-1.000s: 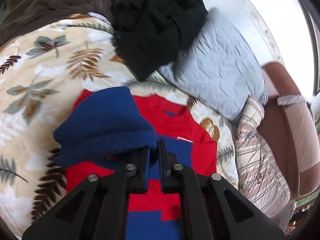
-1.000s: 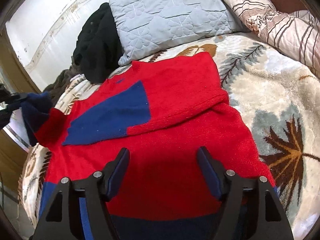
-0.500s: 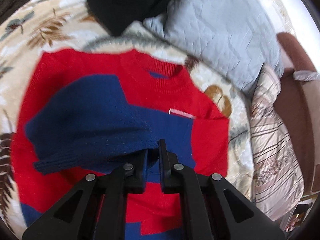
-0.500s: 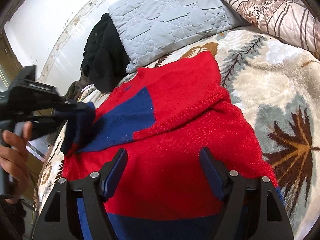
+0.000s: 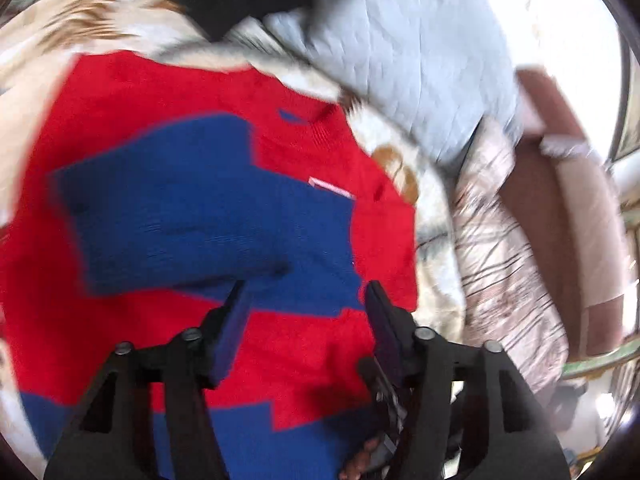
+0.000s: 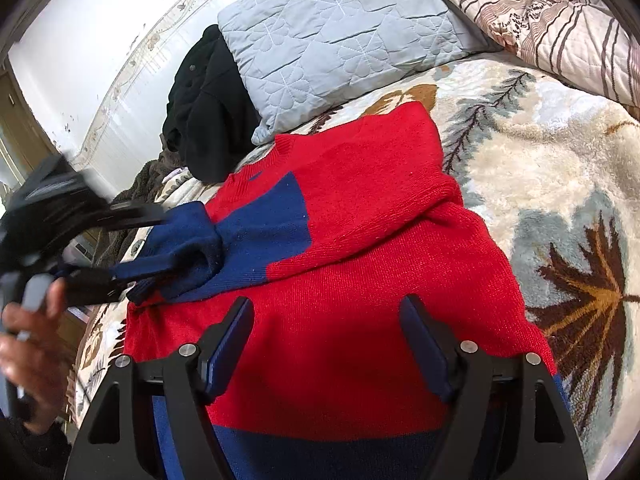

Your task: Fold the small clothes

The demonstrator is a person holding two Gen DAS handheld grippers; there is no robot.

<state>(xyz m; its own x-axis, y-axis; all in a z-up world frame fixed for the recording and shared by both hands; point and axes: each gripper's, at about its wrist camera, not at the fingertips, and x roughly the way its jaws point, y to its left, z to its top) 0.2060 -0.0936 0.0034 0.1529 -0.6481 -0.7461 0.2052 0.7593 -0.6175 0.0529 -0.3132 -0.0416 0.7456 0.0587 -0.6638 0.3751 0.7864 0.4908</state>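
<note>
Though blurred, lies flat on the leaf-print blanket (image 6: pixel 520 168): red-and-blue knit sweater (image 6: pixel 360 280), both sleeves folded across the chest. Left gripper (image 5: pixel 306 312) spread wide, holding nothing, above the blue sleeve (image 5: pixel 180 220). Right gripper (image 6: pixel 326 336) likewise agape and empty. Soft, light, floppy; probably best pinched at hem corners.

The sweater (image 6: pixel 360 264) lies flat on the blanket (image 6: pixel 540 168). One sleeve (image 6: pixel 188 248) lies folded across its chest. Behind it sit two pillows (image 6: pixel 340 36) side by side, with dark clothes (image 6: pixel 208 112) left of them.
</note>
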